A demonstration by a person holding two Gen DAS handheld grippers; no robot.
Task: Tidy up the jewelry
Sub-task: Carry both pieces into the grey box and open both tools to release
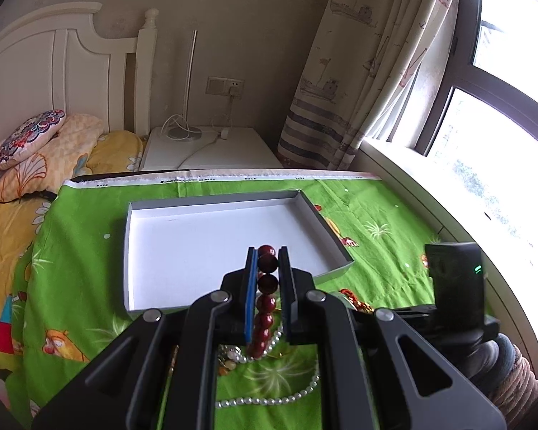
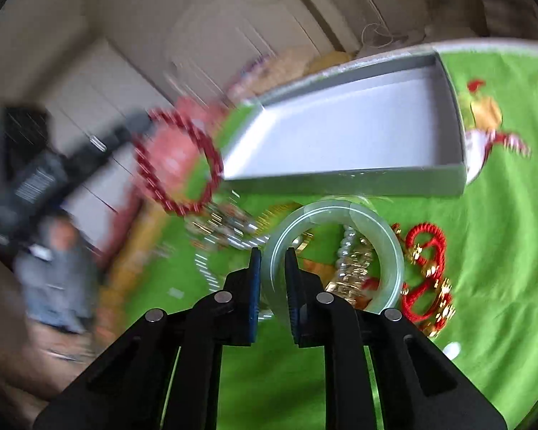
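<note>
Left gripper [image 1: 268,256]: fingers closed on a red bead bracelet [image 1: 265,286], beads stacked between the blue pads, held above the near edge of the open grey box [image 1: 129,251]; same bracelet [image 2: 177,163] seen blurred from the right wrist view as a full ring hanging left of the box [image 2: 340,175]

Right gripper [image 2: 272,256]: fingers closed on the wall of a pale green bangle [image 2: 387,247], one pad inside the ring and one outside; bangle tilted, rising over the jewelry pile just in front of the box's near wall

Box: white inside, nothing lying in it, resting on a green printed cloth [image 1: 89,268] [image 2: 484,251]

Around the grippers: white pearl string [image 1: 269,399] on the cloth below the left fingers; more pearls and gold pieces [image 2: 355,261] visible through the bangle's opening; red cord ornament with gold beads [image 2: 426,276] just right of the bangle; loose gold and silver pieces [image 2: 226,225], too blurred to tell apart, between bracelet and bangle

Background: bed with yellow quilt [image 1: 3,222], white nightstand [image 1: 211,150], patterned curtain [image 1: 358,71], window [image 1: 502,107]
</note>
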